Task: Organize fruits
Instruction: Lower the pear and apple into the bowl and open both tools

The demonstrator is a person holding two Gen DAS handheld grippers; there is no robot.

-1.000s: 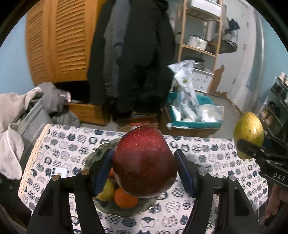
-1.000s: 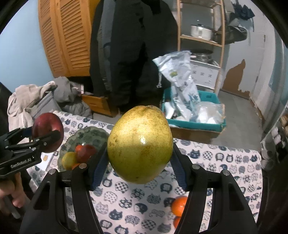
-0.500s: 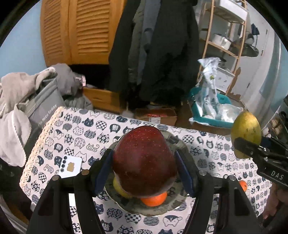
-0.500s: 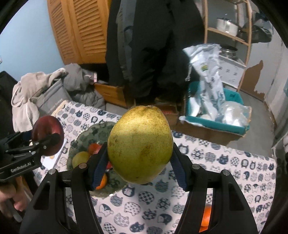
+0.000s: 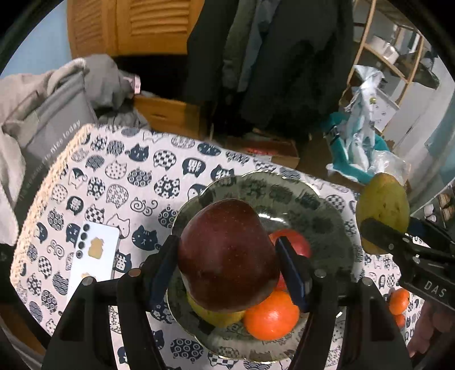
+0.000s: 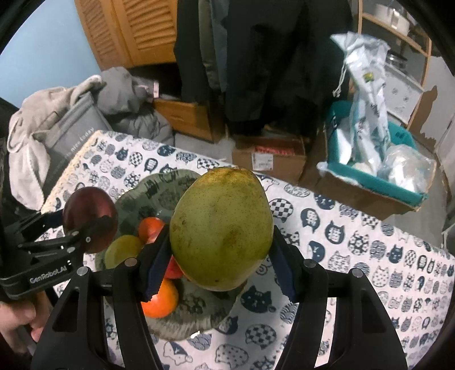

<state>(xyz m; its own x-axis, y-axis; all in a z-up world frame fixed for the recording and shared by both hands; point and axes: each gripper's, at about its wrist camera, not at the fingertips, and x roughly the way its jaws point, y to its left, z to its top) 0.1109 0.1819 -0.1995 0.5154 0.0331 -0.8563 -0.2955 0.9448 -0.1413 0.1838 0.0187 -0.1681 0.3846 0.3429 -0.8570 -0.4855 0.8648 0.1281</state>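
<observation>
A cluttered room with louvred wooden doors, dark coats hanging in the middle and a wooden shelf rack at right lies behind a bench draped in white cloth printed with navy cat heads. Grey clothes are heaped past its left end, and a teal crate of plastic bags sits on the floor beyond.

On the bench stands a wide, glossy, grey-green bowl with a scalloped rim. In it lie a smooth orange, a red fruit and a yellow-green fruit, bunched together toward the near side. A flat white phone lies on the cloth left of the bowl, and two small oranges sit on the cloth to its right.

The left gripper hangs over the bowl, jaws about half apart and pressed on a dark red, speckled apple, its broader end toward the camera and narrower end pointing down at the bowl. The right gripper, jaws likewise half apart, clamps a matte, speckled, yellow-green pear, an egg shape with its long axis running away from the camera, above the bowl's right edge.
</observation>
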